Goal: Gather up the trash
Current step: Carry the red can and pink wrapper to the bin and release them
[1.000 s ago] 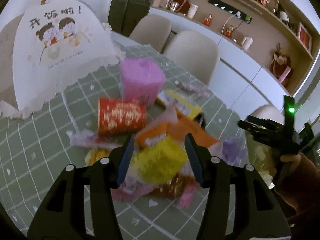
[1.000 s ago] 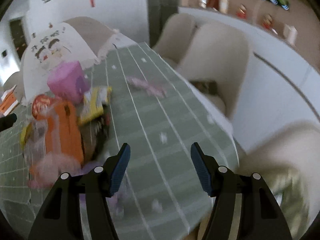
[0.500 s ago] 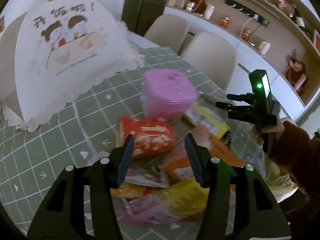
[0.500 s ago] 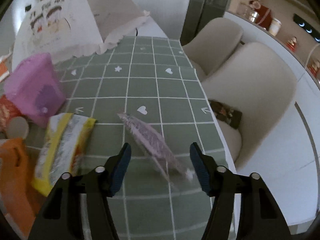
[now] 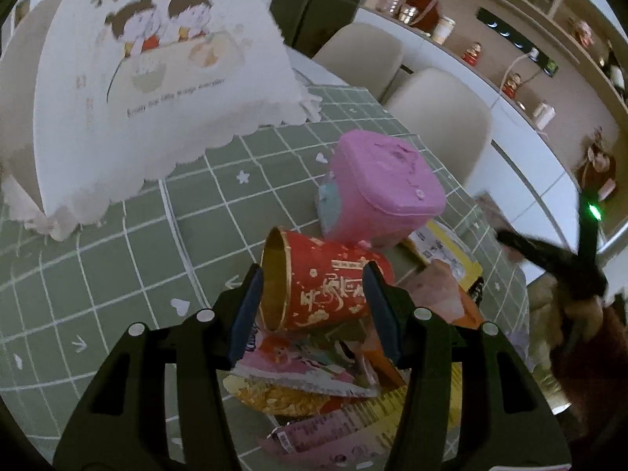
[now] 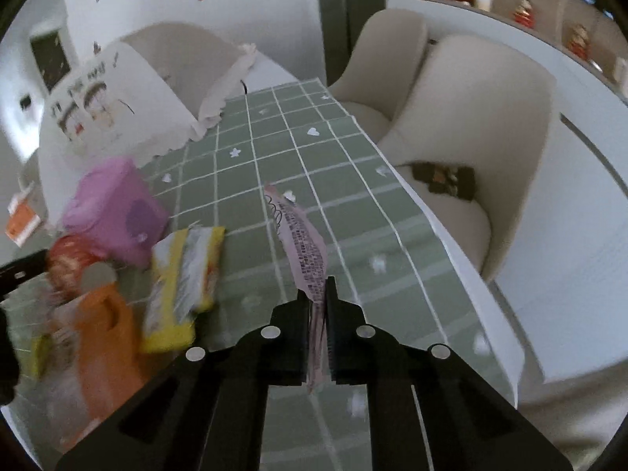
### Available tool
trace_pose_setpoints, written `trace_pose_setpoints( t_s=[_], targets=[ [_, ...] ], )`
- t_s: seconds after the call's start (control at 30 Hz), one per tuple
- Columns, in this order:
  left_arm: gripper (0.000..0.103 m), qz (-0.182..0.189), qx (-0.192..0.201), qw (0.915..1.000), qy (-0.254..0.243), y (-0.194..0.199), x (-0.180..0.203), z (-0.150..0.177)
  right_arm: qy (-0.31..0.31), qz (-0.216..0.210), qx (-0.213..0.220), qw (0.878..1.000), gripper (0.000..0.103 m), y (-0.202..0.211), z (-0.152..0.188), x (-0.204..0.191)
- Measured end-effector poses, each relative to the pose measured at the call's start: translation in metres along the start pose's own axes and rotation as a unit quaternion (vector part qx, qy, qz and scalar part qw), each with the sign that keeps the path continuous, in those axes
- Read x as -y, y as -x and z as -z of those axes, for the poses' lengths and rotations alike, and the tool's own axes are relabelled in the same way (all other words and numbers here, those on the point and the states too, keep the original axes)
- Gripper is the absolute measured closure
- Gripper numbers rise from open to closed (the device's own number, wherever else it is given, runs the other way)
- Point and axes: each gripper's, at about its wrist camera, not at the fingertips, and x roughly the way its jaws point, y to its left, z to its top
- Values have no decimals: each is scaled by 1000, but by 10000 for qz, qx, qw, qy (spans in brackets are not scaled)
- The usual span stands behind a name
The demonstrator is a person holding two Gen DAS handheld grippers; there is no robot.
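A heap of trash lies on the green checked tablecloth (image 5: 117,259): a red paper cup (image 5: 325,286) on its side, a pink lidded tub (image 5: 386,184), a yellow packet (image 5: 443,251) and flat wrappers (image 5: 298,365). My left gripper (image 5: 313,274) hovers open over the heap; the red cup shows between its fingers, and I see no pad pressing on it. My right gripper (image 6: 318,300) is shut on the near end of a long pink-purple wrapper (image 6: 298,235), which sticks out forward above the cloth. The right gripper (image 5: 549,259) appears blurred in the left wrist view.
A white food cover (image 5: 149,78) with a cartoon print stands at the back left. Beige chairs (image 6: 471,125) line the table's right edge (image 6: 451,243); a dark object (image 6: 443,176) lies on one seat. An orange bag (image 6: 102,337) and the yellow packet (image 6: 184,274) lie left of my right gripper.
My right gripper moved up to the pink-purple wrapper and closed on it. My left gripper moved from the yellow wad, past the heap, to over the red cup, its jaws unchanged.
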Motion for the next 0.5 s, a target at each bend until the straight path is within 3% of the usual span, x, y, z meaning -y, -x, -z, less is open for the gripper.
trace_pose_setpoints(
  t_s=[0.2,0.3,0.37,0.5],
  targets=[
    [57,217,-127,9995,192,-8,4,-2,-384,41,53,9992,94,45,43,3],
    [75,323,-149,9993,131,-3,16,-2,-488,-46,29,9988,94,66,67,1],
    [92,413,-163,9990,28,1,25,0,-515,-39,52,9987,94,77,79,-2],
    [100,371,-74,9990,-253,14,45,3,-642,-53,178,9978,94,98,98,-3]
  ],
)
